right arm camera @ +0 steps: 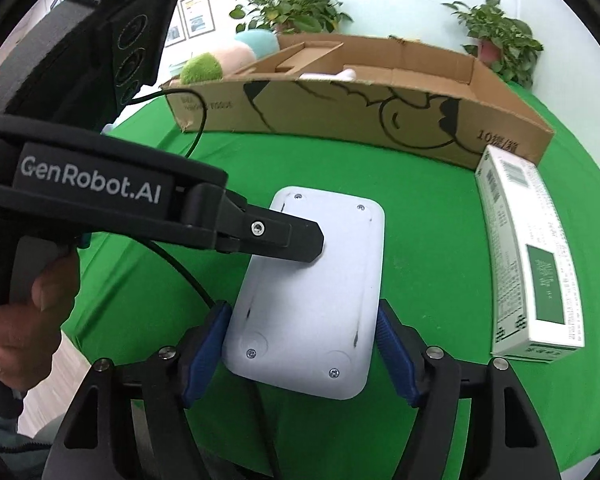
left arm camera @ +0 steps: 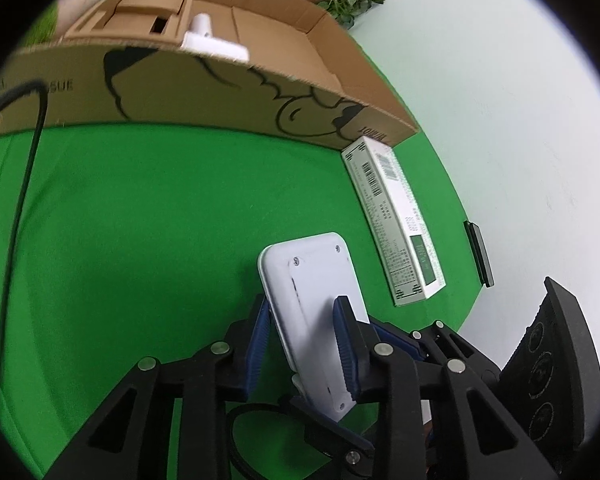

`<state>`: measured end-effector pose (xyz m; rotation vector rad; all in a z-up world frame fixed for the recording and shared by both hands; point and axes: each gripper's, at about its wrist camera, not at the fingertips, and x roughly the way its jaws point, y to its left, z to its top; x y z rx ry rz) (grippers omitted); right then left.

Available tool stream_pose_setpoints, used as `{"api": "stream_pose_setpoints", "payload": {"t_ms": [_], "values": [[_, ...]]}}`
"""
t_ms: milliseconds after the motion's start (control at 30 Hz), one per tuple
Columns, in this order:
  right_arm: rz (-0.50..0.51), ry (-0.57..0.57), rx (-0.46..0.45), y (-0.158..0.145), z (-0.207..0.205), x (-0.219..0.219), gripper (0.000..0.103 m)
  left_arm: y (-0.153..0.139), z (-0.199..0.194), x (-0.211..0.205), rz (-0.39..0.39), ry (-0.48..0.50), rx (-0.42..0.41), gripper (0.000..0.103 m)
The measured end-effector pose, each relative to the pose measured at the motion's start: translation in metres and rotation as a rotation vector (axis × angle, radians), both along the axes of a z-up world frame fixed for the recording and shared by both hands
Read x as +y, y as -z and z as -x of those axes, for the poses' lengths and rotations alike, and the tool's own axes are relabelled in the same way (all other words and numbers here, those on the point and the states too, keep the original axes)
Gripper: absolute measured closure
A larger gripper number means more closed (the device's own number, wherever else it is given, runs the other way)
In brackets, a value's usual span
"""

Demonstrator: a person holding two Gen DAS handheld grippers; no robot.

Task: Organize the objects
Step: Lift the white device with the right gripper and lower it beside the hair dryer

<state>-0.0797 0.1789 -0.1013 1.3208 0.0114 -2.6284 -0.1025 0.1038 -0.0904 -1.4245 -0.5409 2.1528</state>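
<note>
the left tool (left arm camera: pixel 304 344) pinches the white device (left arm camera: pixel 312 304) across its thin edges, back face up above the green bench (left arm camera: pixel 140 208), while the right tool (right arm camera: pixel 302 344) stands spread with a blue pad beside each long side, contact unclear. the shell is smooth hard plastic with rounded corners, so i judge it could slip or twist if the left lets go early. beyond lie the glossy printed carton (right arm camera: pixel 534 264) and the corrugated cardboard box (right arm camera: pixel 360 108), whose raised wall could catch the device.
</note>
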Motion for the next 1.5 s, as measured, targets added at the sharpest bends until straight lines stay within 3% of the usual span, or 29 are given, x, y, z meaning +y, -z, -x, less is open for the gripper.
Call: {"api": "stream_pose_setpoints", "payload": {"t_ms": [200, 533, 933, 1267, 1500], "values": [[-0.018, 0.043, 0.089, -0.026, 0.004, 0.003, 0.036, -0.036, 0.005, 0.003, 0.003, -0.007, 0.083, 0.073], [-0.042, 0.114, 0.283, -0.102, 0.019, 0.017, 0.04, -0.116, 0.019, 0.011, 0.025, 0.006, 0.278, 0.073], [-0.052, 0.159, 0.404, -0.171, 0.048, 0.027, 0.04, -0.187, 0.056, 0.019, 0.028, 0.013, 0.407, 0.074], [-0.037, 0.164, 0.431, -0.22, 0.093, 0.036, 0.04, -0.226, 0.097, 0.01, 0.046, 0.008, 0.428, 0.075], [0.003, 0.152, 0.387, -0.229, 0.133, 0.039, 0.04, -0.22, 0.132, 0.005, 0.079, 0.001, 0.374, 0.075]]}}
